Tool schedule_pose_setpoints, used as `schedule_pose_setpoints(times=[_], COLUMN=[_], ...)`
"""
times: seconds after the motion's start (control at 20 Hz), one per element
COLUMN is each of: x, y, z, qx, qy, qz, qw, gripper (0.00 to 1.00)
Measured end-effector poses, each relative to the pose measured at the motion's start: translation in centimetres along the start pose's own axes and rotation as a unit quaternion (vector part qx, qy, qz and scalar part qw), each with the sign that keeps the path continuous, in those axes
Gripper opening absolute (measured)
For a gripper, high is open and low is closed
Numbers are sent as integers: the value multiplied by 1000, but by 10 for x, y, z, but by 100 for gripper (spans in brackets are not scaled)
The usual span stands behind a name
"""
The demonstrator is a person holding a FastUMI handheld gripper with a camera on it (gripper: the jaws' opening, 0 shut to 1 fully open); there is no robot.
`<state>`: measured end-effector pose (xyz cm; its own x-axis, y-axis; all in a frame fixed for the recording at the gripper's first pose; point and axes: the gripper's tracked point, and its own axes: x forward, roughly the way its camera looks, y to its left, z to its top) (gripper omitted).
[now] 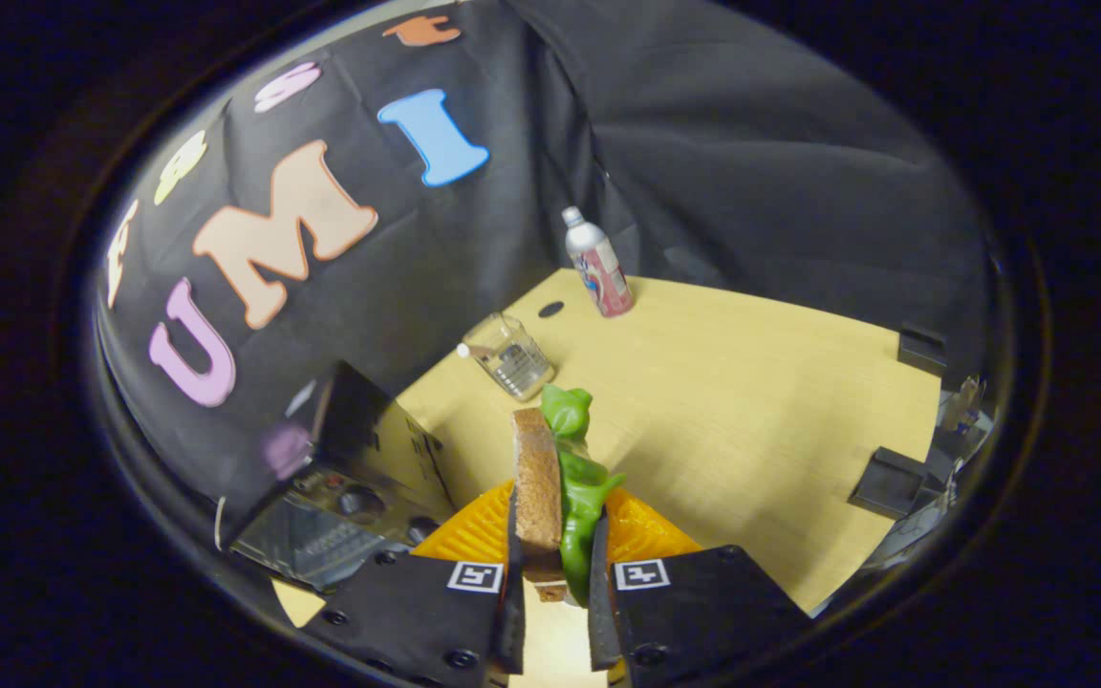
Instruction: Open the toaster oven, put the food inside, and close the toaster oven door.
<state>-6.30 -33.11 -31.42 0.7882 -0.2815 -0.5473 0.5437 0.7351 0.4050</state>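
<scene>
**Fingers clamped on one sandwich; toaster oven to their left**

Fingers [512, 573]: two, drawn close and pressing from either side on one sandwich [558, 487], which stands on edge between them. Gripper [555, 588] carries two square black-and-white marker tags, one on each finger block.

Sandwich: one item, made of one brown bread slice [537, 487] on the left finger's side and one green lettuce-like layer [581, 478] on the right finger's side, with the green frill rising above the crust.

Orange ridged piece [474, 530]: one, showing behind and below the sandwich on both sides of it; what it is cannot be told.

Toaster oven [345, 487]: one, dark, on the table left of the fingers, with round knobs visible on its panel. Whether its door is open or shut cannot be told.

Wooden table [751, 411]: one, pale, with one dark round hole near its far corner.

Clear measuring beaker [509, 355]: one, just beyond the sandwich.

Bottle [597, 263]: one, pink-labelled with a pale cap, upright near the far corner, well apart from the beaker.

Black brackets [885, 483]: two, along the table's right edge.
</scene>
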Motion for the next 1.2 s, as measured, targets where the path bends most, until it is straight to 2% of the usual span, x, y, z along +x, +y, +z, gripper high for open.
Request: schedule_pose_setpoints(times=[0.15, 0.3, 0.5, 0.7, 0.95, 1.2], x=[-16, -37, -61, -72, -68, -36], y=[13, 28, 55, 100, 157, 204], z=[7, -6, -47, -98, -145, -165], qx=[47, 76, 83, 88, 100, 163], qy=[-21, -20, 8, 51, 95, 113], qz=[27, 43, 63, 107, 157, 191], qw=[998, 996, 995, 989, 978, 961], gripper=[28, 28, 28, 28, 28, 28])
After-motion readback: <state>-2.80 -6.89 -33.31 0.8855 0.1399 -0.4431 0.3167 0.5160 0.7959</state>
